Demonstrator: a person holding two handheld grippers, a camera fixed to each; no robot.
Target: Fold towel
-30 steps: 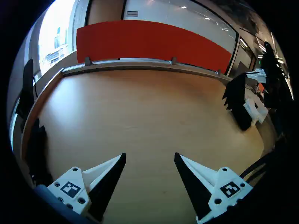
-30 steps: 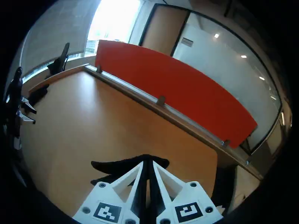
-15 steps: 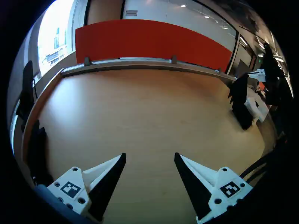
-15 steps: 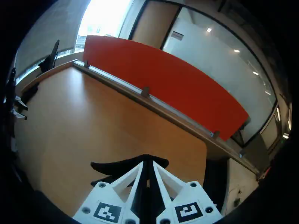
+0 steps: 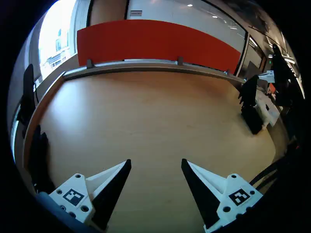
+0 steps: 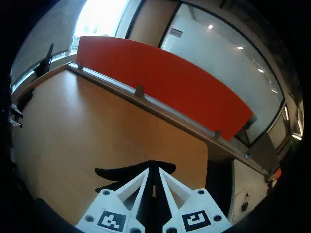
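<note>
Right hand-held gripper point(image 6: 154, 169): fingers pressed together with no gap between them, pinching a fold of black cloth at their tips.
Towel point(image 6: 116, 173): the black cloth caught in that pinch. It sits just past the fingertips and is lifted off the counter point(image 6: 77, 124).
Towel's long axis: the visible strip runs crosswise to the right hand-held gripper's fingers. More of it spreads to that gripper's left than to its right. How much hangs below cannot be told.
Left hand-held gripper point(image 5: 155, 160): fingers spread wide with nothing between them, poised above bare wood.
Seen from the left gripper view: a dark hanging shape point(image 5: 248, 101) lies ahead and far off to this gripper's right, with white parts beside it. It is probably the towel dangling from the other gripper, though it is too small to be sure.
Deciding relation: the towel belongs to the right hand. The left hand-held gripper is well apart from it and points at the red divider point(image 5: 155, 39), not at the cloth.
Judged next need: the left hand-held gripper must swing to its own right to meet a free edge or corner.
Risk: a one-point hold lets the cloth bunch and twist.
</note>
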